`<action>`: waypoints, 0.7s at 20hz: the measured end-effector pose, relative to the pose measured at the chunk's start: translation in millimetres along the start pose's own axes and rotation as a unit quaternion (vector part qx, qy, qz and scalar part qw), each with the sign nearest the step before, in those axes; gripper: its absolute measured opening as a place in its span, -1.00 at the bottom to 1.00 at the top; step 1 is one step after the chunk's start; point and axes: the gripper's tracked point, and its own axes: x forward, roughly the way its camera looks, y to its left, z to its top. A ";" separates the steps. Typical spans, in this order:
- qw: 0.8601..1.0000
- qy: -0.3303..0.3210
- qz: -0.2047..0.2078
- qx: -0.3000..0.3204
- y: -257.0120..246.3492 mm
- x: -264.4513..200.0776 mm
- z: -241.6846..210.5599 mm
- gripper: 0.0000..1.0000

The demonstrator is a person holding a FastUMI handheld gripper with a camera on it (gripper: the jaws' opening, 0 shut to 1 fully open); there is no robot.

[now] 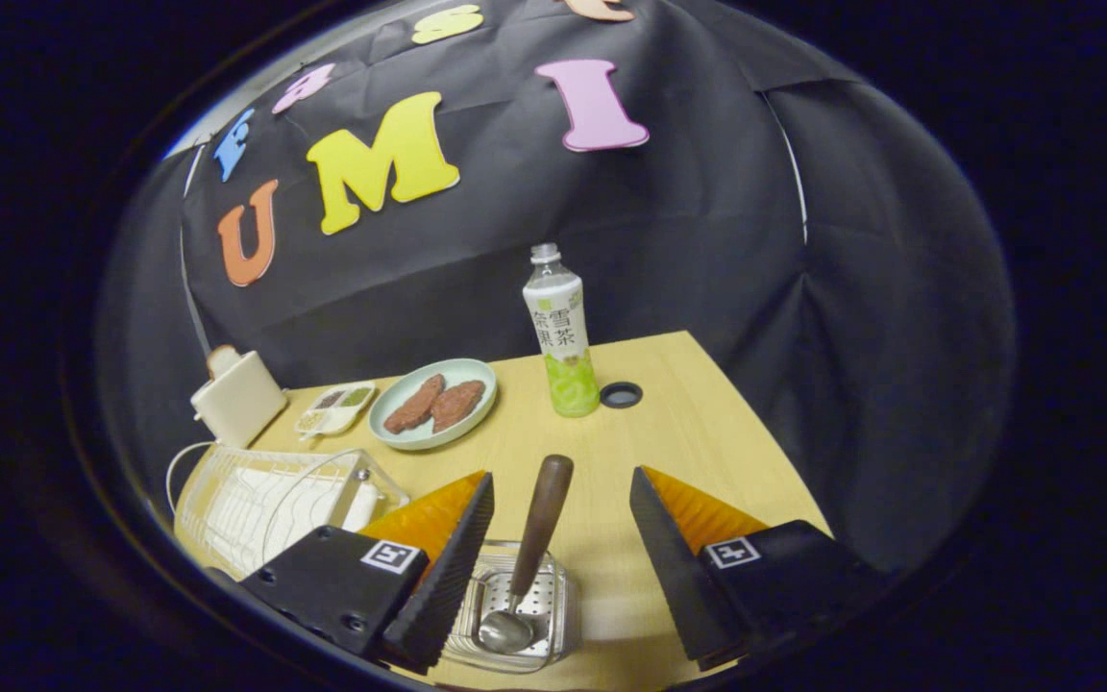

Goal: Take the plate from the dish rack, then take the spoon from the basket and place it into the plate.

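Because the tabletop (698, 432) carries everything in reach, we start there: a pale wooden surface running away from us toward the black booth wall. At our near left sits the white wire dish rack (256, 505), and we can make out no plate standing in its slots. The light green plate (390, 423) lies flat beyond the rack, apart from it, and two brown patties (435, 403) rest on it, so the spoon would have to land beside or on them. Behind the rack stands a cream toaster (238, 396), with a small divided dish (335, 407) between it and the plate. A green drink bottle (563, 336) stands upright to the plate's right, and a dark cap-like ring (621, 394) lies just beside its base.

The claw (561, 548) hangs wide, gripping nothing — its fingers straddle the small metal basket (520, 610). The spoon (532, 557) stands in that basket, bowl down and brown wooden handle leaning up and away, which puts the handle between the fingers, nearer the left one. We judge this pose as a line-up for a pinch on the handle.

The path to the plate looks open — the bottle stands off to the right of it, and the rack's top edge is the nearest thing to snag on.
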 end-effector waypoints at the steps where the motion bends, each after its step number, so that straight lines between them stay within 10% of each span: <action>1: 1.000 0.005 0.000 0.003 -3.0 4.8 -0.8 0.77; 7: 1.000 0.014 -0.018 0.007 0.8 9.7 1.0 -0.43; 14: 0.998 -0.018 -0.050 -0.017 20.6 -15.3 23.0 -0.66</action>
